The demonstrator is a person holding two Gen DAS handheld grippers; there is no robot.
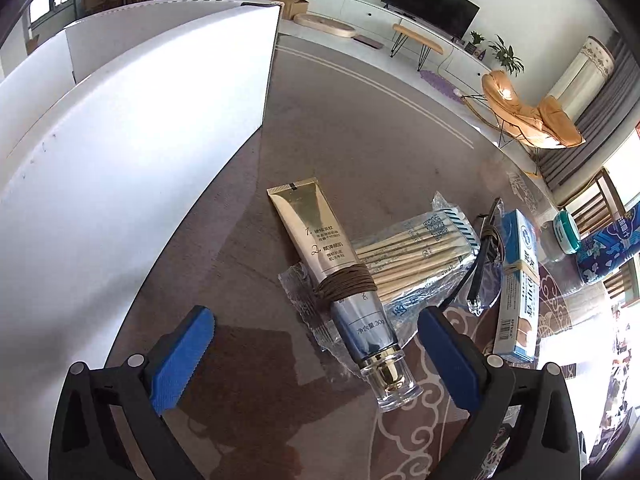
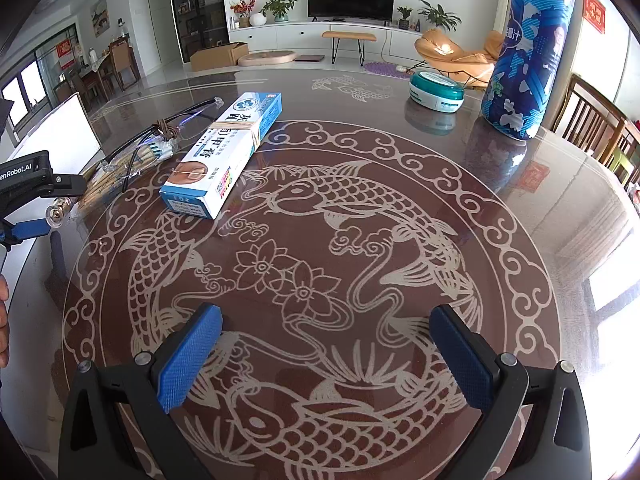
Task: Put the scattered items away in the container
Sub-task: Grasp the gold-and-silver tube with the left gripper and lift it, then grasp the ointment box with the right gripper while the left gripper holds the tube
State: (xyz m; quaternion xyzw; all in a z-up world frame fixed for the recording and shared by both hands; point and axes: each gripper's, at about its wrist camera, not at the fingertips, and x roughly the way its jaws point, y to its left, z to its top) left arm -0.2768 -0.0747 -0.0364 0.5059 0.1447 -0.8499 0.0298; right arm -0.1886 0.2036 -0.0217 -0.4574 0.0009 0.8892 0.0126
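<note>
A gold-and-silver tube (image 1: 320, 248) with brown cord wound round it lies on the glass table, its clear cap toward me. My left gripper (image 1: 316, 320) is open, and the tube's lower end lies between the blue pads, untouched. Under the tube is a clear-wrapped pack of wooden sticks (image 1: 416, 256). Right of it lie glasses (image 1: 486, 256) and a blue-white box (image 1: 516, 280) with a rubber band. The white container (image 1: 140, 140) stands close on the left. My right gripper (image 2: 326, 312) hangs open over the fish pattern, holding nothing; the box (image 2: 224, 148) lies far ahead to its left.
A teal round tin (image 2: 436, 90) and a tall blue can (image 2: 524, 52) stand at the table's far right. Wooden chairs (image 2: 592, 120) line the right edge. A person's hand (image 2: 3, 312) shows at the left border.
</note>
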